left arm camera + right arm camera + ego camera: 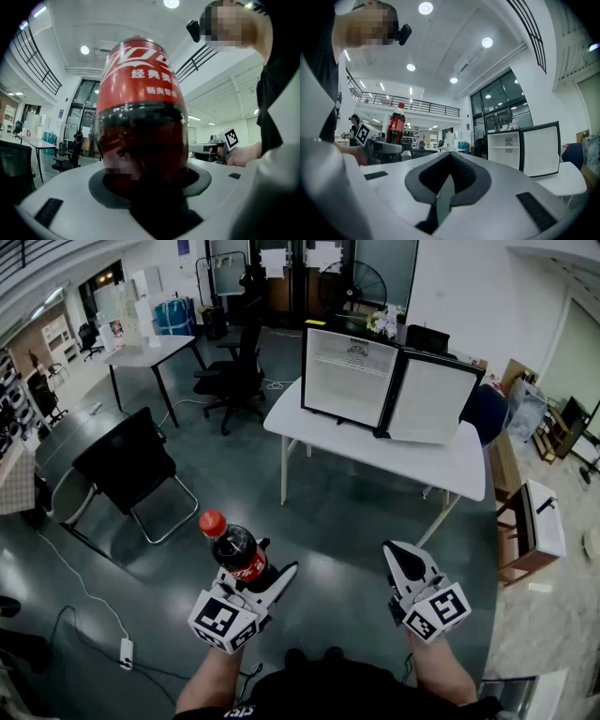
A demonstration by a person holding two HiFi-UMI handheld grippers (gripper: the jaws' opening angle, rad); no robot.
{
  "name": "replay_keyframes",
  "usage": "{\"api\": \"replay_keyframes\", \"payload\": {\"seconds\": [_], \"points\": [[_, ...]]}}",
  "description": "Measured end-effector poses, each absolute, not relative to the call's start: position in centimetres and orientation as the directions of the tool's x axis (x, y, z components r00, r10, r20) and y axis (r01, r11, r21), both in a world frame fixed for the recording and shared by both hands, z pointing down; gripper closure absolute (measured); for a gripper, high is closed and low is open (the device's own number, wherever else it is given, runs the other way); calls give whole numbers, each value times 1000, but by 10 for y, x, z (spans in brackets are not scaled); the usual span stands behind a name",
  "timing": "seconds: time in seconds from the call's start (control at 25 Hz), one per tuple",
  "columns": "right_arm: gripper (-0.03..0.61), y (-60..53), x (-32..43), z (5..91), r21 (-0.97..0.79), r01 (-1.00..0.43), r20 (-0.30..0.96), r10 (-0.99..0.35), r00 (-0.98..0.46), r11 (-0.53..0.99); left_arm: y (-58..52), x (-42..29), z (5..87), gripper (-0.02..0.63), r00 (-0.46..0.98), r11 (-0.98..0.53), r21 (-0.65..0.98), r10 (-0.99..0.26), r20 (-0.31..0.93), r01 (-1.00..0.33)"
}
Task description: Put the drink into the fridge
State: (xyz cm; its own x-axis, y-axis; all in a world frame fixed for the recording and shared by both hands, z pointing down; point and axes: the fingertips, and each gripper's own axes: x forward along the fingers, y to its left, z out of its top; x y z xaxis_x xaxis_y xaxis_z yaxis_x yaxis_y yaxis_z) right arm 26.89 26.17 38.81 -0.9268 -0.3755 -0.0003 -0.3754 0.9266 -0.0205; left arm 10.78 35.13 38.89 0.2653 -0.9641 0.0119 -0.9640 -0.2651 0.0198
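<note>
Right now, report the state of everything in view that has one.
cola bottle: capped, upright, gripped.
left gripper: shut on the cola bottle.
right gripper: shut, empty.
fridge: on the white table, door open.

Head view is looking steeply down; both gripper views are looking level, sharing the bottle (234,549), left nearest.

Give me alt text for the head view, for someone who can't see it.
Seen from above, the left tool grips a cola bottle with a red cap, while the right tool beside it is shut and empty. Ahead, a small fridge stands on a white table with its door open.
</note>
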Motion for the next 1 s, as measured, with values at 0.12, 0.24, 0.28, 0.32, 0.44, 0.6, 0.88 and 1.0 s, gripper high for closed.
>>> {"api": "replay_keyframes", "payload": {"seconds": [0.12, 0.24, 0.28, 0.32, 0.44, 0.6, 0.88, 1.0], "points": [[568, 267, 281, 383, -37, -373, -3, -374, -928, 927, 358, 115, 387, 334, 244, -243, 23, -969, 28, -970], [568, 267, 296, 381, -32, -374, -6, -375, -927, 927, 359, 124, 386, 334, 228, -227, 20, -973, 29, -974], [568, 266, 301, 381, -31, -376, -9, -377, -926, 926, 357, 128, 385, 334, 227, -227, 17, -973, 27, -974], [568, 263, 306, 380, -33, -378, -13, -379, -925, 925, 355, 131, 385, 334, 228, -228, 15, -973, 25, -974], [568, 257, 318, 378, -36, -381, -23, -382, -924, 924, 349, 141, 382, 334, 229, -228, 20, -973, 26, -973], [568, 252, 333, 372, -51, -368, -48, -370, -928, 928, 342, 152, 379, 334, 218, -218, -2, -975, 39, -976], [565, 247, 360, 372, -11, -350, -47, -350, -936, 937, 333, 175, 378, 334, 176, -176, 3, -984, 37, -984], [565, 253, 363, 376, 30, -320, -27, -319, -947, 947, 334, 185, 376, 334, 153, -154, -9, -988, 34, -988]]}}
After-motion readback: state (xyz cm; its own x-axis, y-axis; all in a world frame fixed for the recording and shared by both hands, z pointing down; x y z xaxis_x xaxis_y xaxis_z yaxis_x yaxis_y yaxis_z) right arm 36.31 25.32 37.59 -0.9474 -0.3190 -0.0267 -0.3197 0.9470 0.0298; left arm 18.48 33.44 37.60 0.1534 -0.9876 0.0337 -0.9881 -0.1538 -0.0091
